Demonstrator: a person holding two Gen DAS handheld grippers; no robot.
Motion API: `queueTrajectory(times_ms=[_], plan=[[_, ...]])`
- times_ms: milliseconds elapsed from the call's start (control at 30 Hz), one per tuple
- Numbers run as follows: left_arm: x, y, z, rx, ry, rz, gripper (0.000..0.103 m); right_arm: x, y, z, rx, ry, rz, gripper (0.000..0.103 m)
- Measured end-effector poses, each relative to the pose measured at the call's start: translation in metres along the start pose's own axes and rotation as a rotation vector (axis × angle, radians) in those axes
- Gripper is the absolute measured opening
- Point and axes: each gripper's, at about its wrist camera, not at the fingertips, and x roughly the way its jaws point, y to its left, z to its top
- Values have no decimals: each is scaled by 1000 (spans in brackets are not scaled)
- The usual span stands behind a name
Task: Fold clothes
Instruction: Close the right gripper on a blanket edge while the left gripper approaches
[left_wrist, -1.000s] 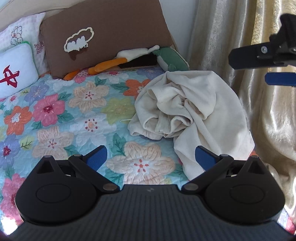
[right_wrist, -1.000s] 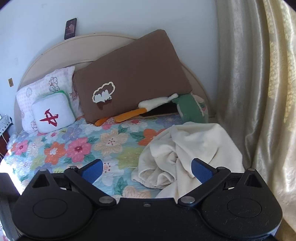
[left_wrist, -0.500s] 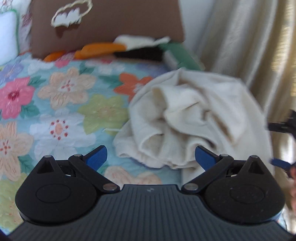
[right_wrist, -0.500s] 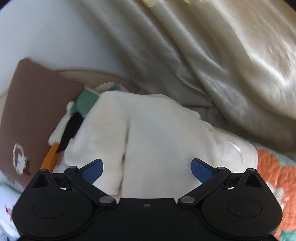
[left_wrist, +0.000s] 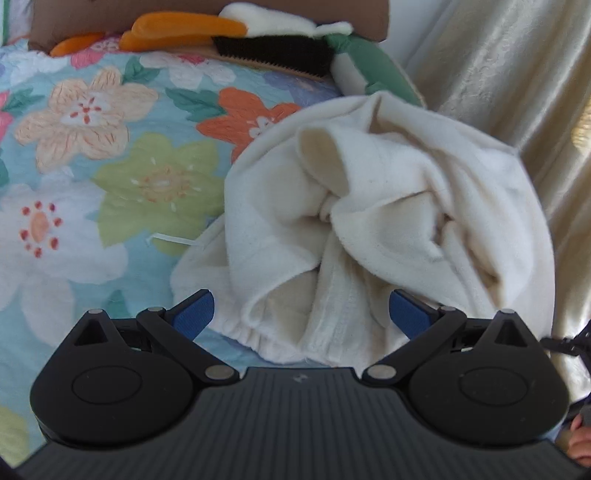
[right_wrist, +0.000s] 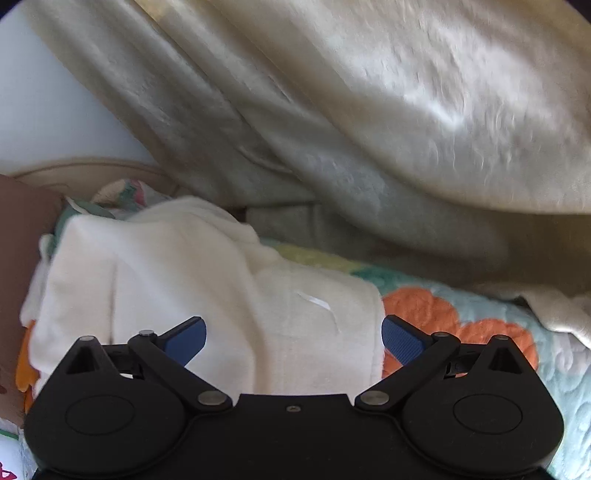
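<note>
cream garment (left_wrist: 388, 206): soft, fuzzy fleece cloth, matt. bedspread (left_wrist: 110, 177): quilted, stitched floral cloth. curtain (right_wrist: 369, 110): slightly sheeny woven fabric. left hand-held gripper (left_wrist: 301, 314): matt black plastic, blue ribbed pads.

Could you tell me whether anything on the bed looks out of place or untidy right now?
Yes: the cream fleece garment lies bunched in a crumpled heap on the floral quilt, close beside the beige curtain, not spread flat.

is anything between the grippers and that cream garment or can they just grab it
Nothing visible blocks either one. The left gripper is open right over the crumpled cream garment, and the right gripper is open over its other side. The curtain hangs behind, not between.
</note>
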Motion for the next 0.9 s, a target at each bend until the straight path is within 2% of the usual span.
queueTrajectory(times_ms=[67, 100, 167, 233, 267, 333, 400, 467, 500, 533, 567, 633, 700, 767, 833, 900], plan=[[13, 0, -3, -55, -13, 12, 103, 26, -13, -5, 110, 73, 122, 103], [14, 0, -4, -80, -36, 15, 103, 30, -11, -10, 109, 73, 133, 103], [18, 0, -5, -124, -71, 25, 103, 29, 5, -13, 30, 54, 141, 103], [24, 0, -3, -128, -76, 28, 103, 35, 13, -18, 17, 87, 258, 97], [25, 1, -2, -125, -76, 25, 103, 40, 15, -24, 23, 119, 287, 96], [27, 2, 1, -115, -76, 20, 103, 47, 22, -29, -20, 129, 266, 91], [30, 2, 3, -61, -74, 7, 103, 47, 30, -32, -73, 94, 245, 88], [36, 2, 7, -8, -61, -6, 103, 45, 37, -35, -129, 51, 231, 80], [38, 2, 8, -1, -59, -9, 103, 44, 41, -37, -159, 27, 222, 68], [39, 2, 9, 7, -57, -11, 103, 44, 46, -40, -204, -21, 186, 48], [41, 3, 10, 15, -56, -12, 103, 43, 51, -44, -250, -72, 147, 47], [43, -2, 9, 44, -66, 9, 103, 45, 63, -52, -335, -115, 96, 46], [44, -4, 8, 62, -71, 22, 103, 49, 73, -58, -410, -104, 108, 46], [44, -5, 8, 73, -72, 26, 103, 51, 70, -57, -394, -81, 143, 46], [40, -4, 8, 91, -76, 11, 97, 51, 67, -54, -373, -54, 186, 45], [34, -3, 7, 118, -91, -13, 78, 50, 68, -52, -361, -20, 233, 43]])
